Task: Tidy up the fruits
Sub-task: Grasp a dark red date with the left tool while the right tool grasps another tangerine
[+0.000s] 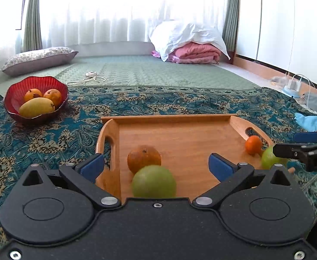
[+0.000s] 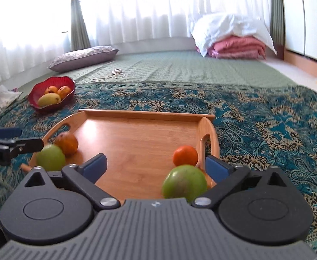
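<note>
Left wrist: left tongs [image 1: 156, 162] agape above green fruit [image 1: 154, 181]; right tongs [image 2: 156, 164] agape, tray [image 2: 136, 114]

A teal and tan paisley-patterned cloth [image 1: 180, 101] covers the floor in front, with a pale green woven mat [image 1: 158, 69] beyond it. On the cloth sit a rectangular wooden tray with cut-out handles [image 1: 180, 138] and, well apart to its far left, a red scalloped glass bowl [image 1: 11, 106]. On the mat lie a flowered grey pillow [image 1: 37, 59], a coiled white cord [image 1: 89, 79] and a folded pink quilt under white bedding [image 1: 193, 54].
</note>
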`<control>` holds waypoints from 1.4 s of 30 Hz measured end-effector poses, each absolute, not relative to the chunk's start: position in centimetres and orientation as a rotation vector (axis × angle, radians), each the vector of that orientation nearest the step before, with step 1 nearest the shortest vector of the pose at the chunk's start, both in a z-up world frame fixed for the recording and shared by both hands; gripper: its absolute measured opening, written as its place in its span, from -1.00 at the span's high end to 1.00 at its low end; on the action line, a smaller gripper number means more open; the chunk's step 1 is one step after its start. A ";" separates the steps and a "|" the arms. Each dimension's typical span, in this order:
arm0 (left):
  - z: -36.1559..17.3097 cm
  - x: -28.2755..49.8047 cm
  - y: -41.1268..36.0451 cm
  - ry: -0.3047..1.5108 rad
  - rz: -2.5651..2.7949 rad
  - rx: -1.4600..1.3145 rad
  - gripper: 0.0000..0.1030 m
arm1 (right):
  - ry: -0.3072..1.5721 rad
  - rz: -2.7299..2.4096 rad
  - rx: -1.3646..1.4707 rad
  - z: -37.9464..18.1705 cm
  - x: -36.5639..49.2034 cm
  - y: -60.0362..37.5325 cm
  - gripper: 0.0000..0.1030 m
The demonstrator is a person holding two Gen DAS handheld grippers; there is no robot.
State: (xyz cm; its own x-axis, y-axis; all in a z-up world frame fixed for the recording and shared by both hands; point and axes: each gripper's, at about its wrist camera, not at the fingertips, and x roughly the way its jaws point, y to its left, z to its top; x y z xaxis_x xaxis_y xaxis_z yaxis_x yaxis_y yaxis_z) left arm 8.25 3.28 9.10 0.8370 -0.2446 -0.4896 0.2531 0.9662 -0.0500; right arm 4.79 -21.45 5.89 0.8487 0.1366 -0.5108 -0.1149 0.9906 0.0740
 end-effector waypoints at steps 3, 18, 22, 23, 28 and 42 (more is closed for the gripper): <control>8.4 7.1 3.4 0.507 -0.251 0.015 -0.99 | 0.515 0.126 -0.007 5.2 3.5 -20.5 -0.99; 3.6 3.0 4.4 0.514 -0.163 0.015 -0.99 | 0.491 0.059 -0.048 1.3 -1.0 -18.4 -0.94; 2.7 2.5 4.2 0.521 -0.130 0.020 -0.99 | 0.512 0.055 0.000 0.3 -1.3 -18.4 -0.87; 2.5 2.3 4.1 0.521 -0.122 0.017 -0.99 | 0.514 0.049 0.011 0.1 -1.4 -18.4 -0.84; 1.9 1.6 3.9 0.514 -0.076 0.001 -0.99 | 0.512 0.011 0.040 -0.5 -1.7 -18.4 -0.63; 1.8 1.8 3.3 0.539 -0.088 -0.047 -0.51 | 0.500 -0.050 0.070 -1.6 -2.4 -17.8 -0.32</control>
